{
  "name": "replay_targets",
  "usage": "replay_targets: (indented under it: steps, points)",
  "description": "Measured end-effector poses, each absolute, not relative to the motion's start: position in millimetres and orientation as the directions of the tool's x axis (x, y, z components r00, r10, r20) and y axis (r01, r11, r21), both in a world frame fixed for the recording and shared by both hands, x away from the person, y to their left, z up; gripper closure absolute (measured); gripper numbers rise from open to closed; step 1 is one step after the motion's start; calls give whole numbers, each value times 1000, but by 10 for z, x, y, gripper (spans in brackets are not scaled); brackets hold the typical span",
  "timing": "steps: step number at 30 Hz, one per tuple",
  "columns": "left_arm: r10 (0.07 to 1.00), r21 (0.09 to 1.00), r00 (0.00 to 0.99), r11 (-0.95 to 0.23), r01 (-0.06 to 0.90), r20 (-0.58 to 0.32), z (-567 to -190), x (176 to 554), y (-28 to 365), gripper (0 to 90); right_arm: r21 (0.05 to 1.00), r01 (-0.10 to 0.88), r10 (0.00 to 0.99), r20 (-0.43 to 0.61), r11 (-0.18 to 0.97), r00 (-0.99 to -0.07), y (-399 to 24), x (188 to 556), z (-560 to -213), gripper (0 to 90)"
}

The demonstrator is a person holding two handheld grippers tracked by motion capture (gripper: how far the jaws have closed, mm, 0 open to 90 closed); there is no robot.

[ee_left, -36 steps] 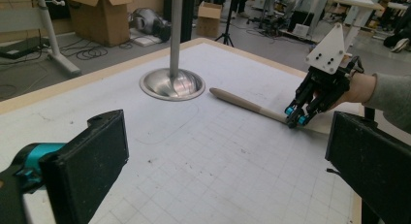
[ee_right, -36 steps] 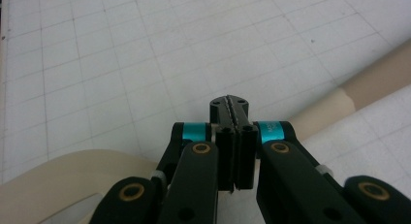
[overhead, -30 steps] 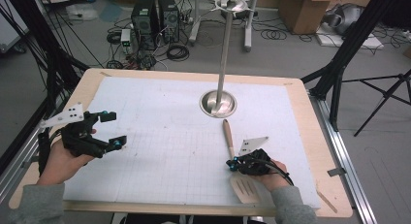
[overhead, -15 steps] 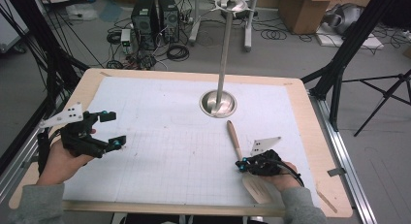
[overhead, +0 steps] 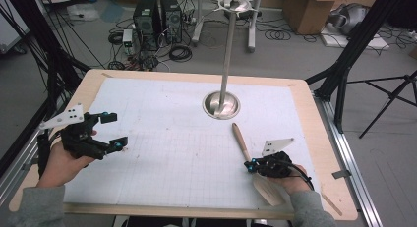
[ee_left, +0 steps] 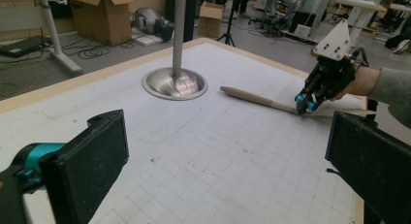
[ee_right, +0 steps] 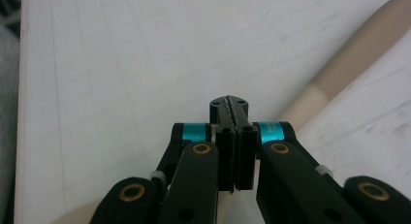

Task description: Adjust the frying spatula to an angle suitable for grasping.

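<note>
Pressed together, my right gripper (overhead: 252, 164) is sliding the wooden spatula (overhead: 244, 147) it is pinching rightward across the gridded mat (overhead: 162, 138), away from the steel stand base (overhead: 222, 104), while my left gripper (overhead: 113, 131) is idling spread wide, so I'm judging repositioning underway.

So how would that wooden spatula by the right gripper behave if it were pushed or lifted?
The wooden spatula looks rigid, so it probably won't flex. Its flat blade lies on the table, so it should slide or pivot rather than roll. It seems light; the long handle may swing if nudged off-centre.
</note>
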State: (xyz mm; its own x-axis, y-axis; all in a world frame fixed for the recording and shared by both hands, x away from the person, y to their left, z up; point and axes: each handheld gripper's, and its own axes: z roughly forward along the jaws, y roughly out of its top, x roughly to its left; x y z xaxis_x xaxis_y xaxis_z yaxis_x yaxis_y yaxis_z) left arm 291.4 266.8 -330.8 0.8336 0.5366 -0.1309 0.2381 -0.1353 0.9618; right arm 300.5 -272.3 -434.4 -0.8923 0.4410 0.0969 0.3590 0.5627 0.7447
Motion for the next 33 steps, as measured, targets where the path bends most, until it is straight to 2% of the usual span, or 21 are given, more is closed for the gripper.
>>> replay_targets:
  steps: [4, 8, 15, 26, 33]
  points:
    - [538, 961, 832, -138, 242, -132, -3316, 2908, 2666, 21, 803, 387, 538, 99, 454, -837, -2775, 3082, -4248, 900]
    - [543, 961, 830, -139, 241, -130, -3318, 2890, 2683, 21, 792, 428, 611, 90, 435, -787, -2764, 3175, -4235, 900]
    - [559, 961, 819, -132, 243, -130, -3324, 2839, 2757, 22, 772, 487, 669, 109, 409, -735, -2735, 3357, -4291, 900]
    - [573, 960, 809, -131, 249, -131, -3338, 2786, 2808, 22, 715, 554, 678, 152, 427, -719, -2742, 3478, -4428, 900]
    - [580, 959, 804, -131, 252, -132, -3345, 2763, 2831, 22, 711, 540, 657, 146, 450, -739, -2641, 3513, -4433, 900]
